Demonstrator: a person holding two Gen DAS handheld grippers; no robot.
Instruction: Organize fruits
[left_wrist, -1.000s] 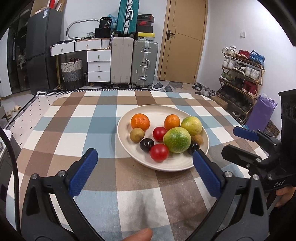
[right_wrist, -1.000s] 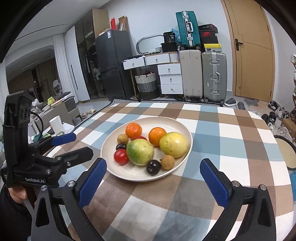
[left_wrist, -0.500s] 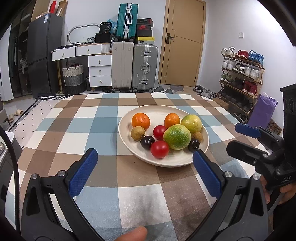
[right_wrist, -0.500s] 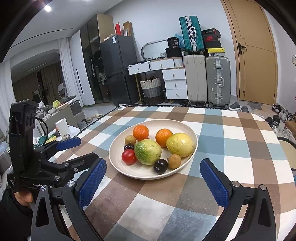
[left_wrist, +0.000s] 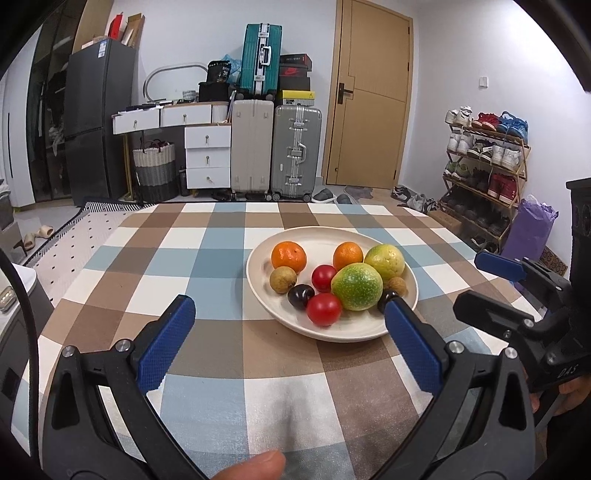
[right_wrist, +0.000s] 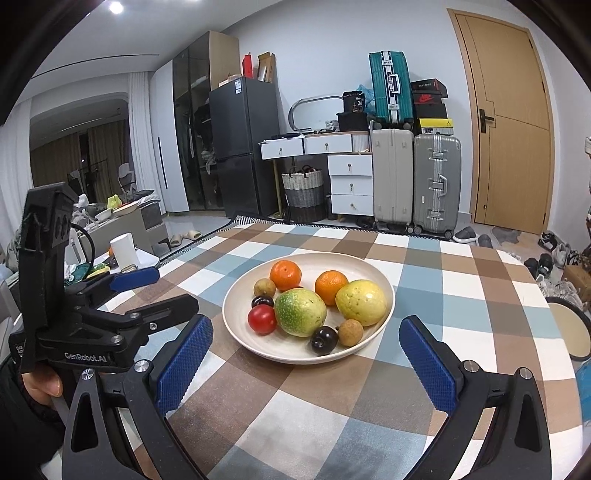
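Both grippers have drawn back and risen slightly over the past second, so the plate (left_wrist: 408, 301) sits farther off. Left gripper (left_wrist: 290, 328) and right gripper (right_wrist: 306, 352) are spread wide, holding nothing. All fruit lies on the plate, the green fruit (right_wrist: 300, 312) touching its neighbours (tightly packed). Risk: any grasp there could nudge round pieces over the shallow rim onto the checked tablecloth (left_wrist: 207, 258).

left gripper (left_wrist: 288, 334): jaws spread wide, nothing between the blue pads (left_wrist: 168, 343), held level and pointing forward | right gripper (right_wrist: 304, 360): jaws likewise wide apart and empty, level, alongside the left | hands: thumb tip (left_wrist: 255, 467) under left gripper; fingers (right_wrist: 42, 384) wrap its handle, dark sleeve below
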